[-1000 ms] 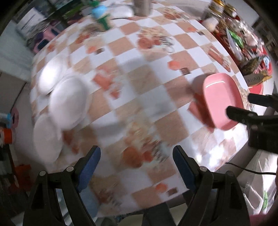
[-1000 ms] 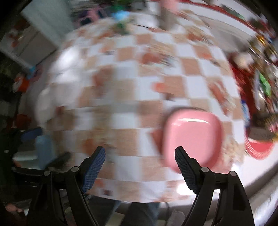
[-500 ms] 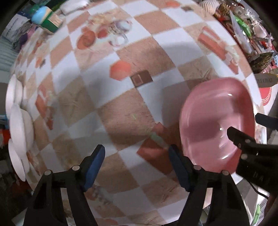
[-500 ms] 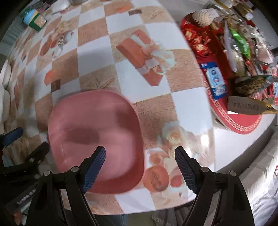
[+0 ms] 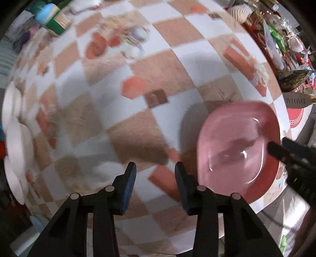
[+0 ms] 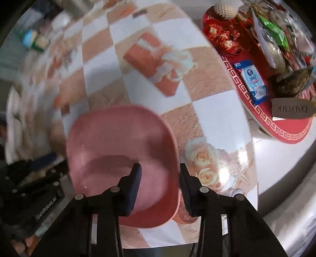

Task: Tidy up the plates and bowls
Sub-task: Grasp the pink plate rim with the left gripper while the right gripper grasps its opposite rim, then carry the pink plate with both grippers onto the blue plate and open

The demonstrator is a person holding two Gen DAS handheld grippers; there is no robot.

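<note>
A pink square bowl (image 6: pixel 118 150) sits on the checked tablecloth (image 5: pixel 138 126) near the table's front right corner. My right gripper (image 6: pixel 160 178) points down over the bowl's right rim, one finger inside and one outside. Its jaws are closing, and I see no pad pressing on the rim. My left gripper (image 5: pixel 156 176) hangs over the bare cloth just left of the pink bowl (image 5: pixel 237 150). Its jaws are closing too, with nothing between them. Several white plates (image 5: pixel 15 142) lie blurred along the table's far left edge.
A red round tray (image 6: pixel 286 126) full of snack packs and a blue wipes pack (image 6: pixel 250 81) stands off the table's right edge. A green and blue canister (image 5: pixel 51 17) is at the back left. The table's front edge runs just below both grippers.
Both grippers have come down and across the table to the pink bowl. Their jaws have narrowed. The right one now straddles the bowl's right rim.
</note>
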